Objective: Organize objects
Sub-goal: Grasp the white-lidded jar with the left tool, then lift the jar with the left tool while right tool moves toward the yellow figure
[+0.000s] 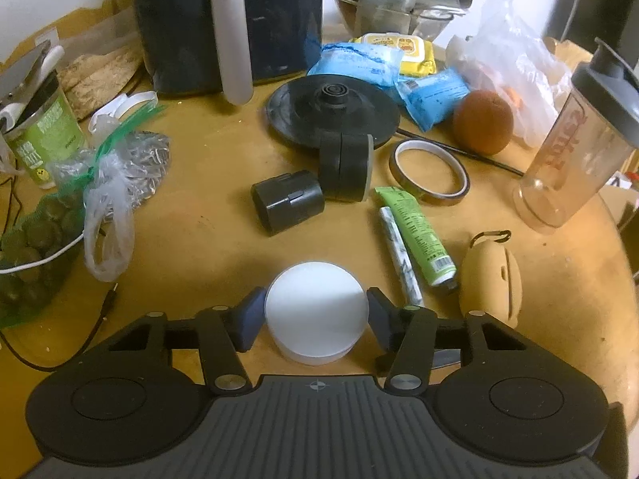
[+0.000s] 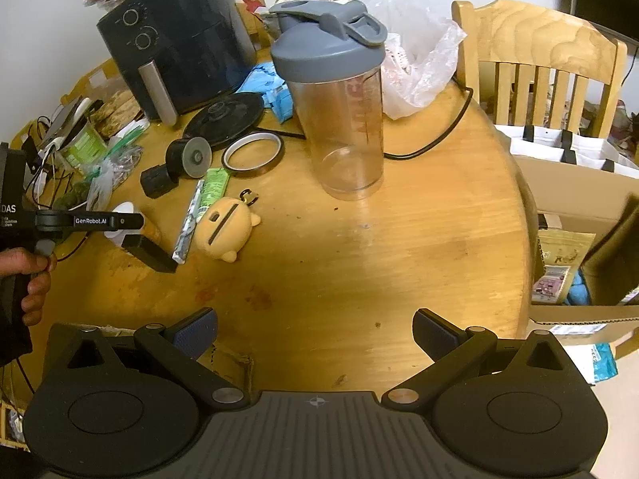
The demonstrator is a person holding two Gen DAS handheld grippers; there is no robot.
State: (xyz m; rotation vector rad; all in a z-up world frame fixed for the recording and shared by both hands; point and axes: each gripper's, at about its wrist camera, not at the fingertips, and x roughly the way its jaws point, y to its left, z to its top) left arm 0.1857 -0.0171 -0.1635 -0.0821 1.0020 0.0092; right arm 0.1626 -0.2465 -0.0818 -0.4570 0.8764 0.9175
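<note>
The left tongs (image 1: 316, 311) straddle a white jar (image 1: 316, 311) near the worktop (image 1: 199, 239) edge, pads touching its sides. It looks light, stiff and slick, so grip mid-wall. The right tongs (image 2: 315, 335) hang wide open, empty.

Lit warmly from overhead; glared off the table (image 2: 419, 215) beside the shaker (image 2: 339, 119); blew out the white jar (image 1: 315, 311) almost featureless; cast soft shadows under each gripper; curved strongly at the fisheye edges; blurred slightly toward the corners.
</note>
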